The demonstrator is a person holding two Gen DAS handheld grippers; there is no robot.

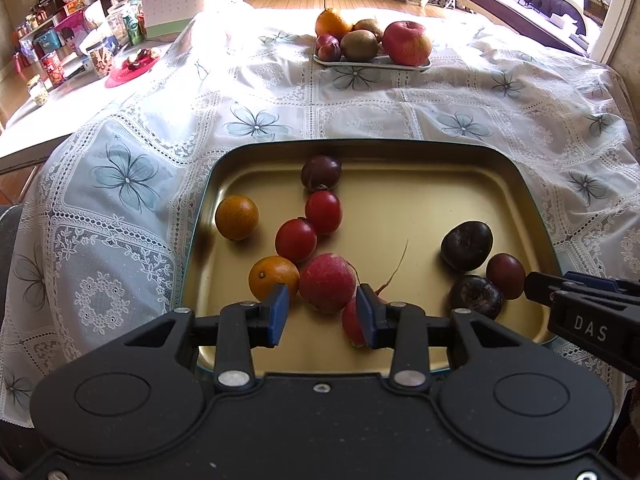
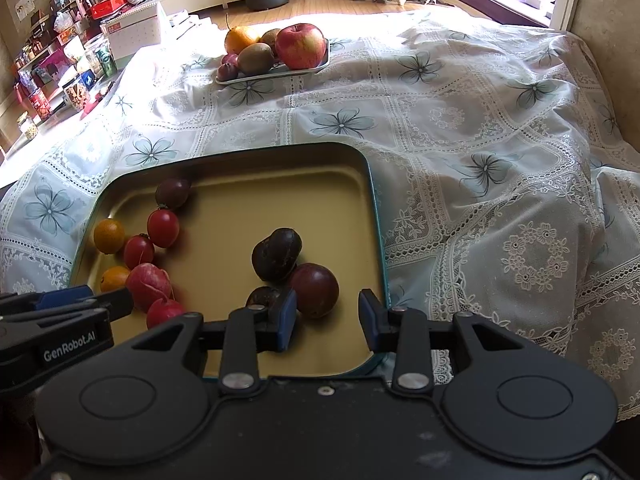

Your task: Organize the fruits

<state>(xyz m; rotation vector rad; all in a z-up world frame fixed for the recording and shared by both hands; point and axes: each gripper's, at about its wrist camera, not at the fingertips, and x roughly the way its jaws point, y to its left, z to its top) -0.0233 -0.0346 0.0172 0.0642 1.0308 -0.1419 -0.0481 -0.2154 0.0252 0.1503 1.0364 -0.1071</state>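
A gold tray (image 1: 420, 200) (image 2: 240, 200) holds several small fruits: two oranges (image 1: 237, 217), red tomatoes (image 1: 296, 240), red radishes (image 1: 327, 282), dark chestnut-like pieces (image 1: 466, 245) and dark plums (image 1: 321, 172). My left gripper (image 1: 322, 314) hangs open over the tray's near edge, with a radish just beyond its fingers and nothing held. My right gripper (image 2: 328, 316) is open above the tray's near right corner, with a dark red plum (image 2: 314, 290) just ahead between its fingers, not gripped. A far white plate (image 1: 372, 65) (image 2: 272, 74) carries an apple (image 2: 300, 46), kiwis, an orange and small plums.
A lace tablecloth with blue flowers (image 2: 460, 128) covers the table. On the left, a side surface (image 1: 60, 92) bears jars, cans, boxes and a red mat (image 1: 130, 72). A wall (image 2: 600, 12) stands at the right. Each gripper shows in the other's view (image 1: 580, 304) (image 2: 64, 320).
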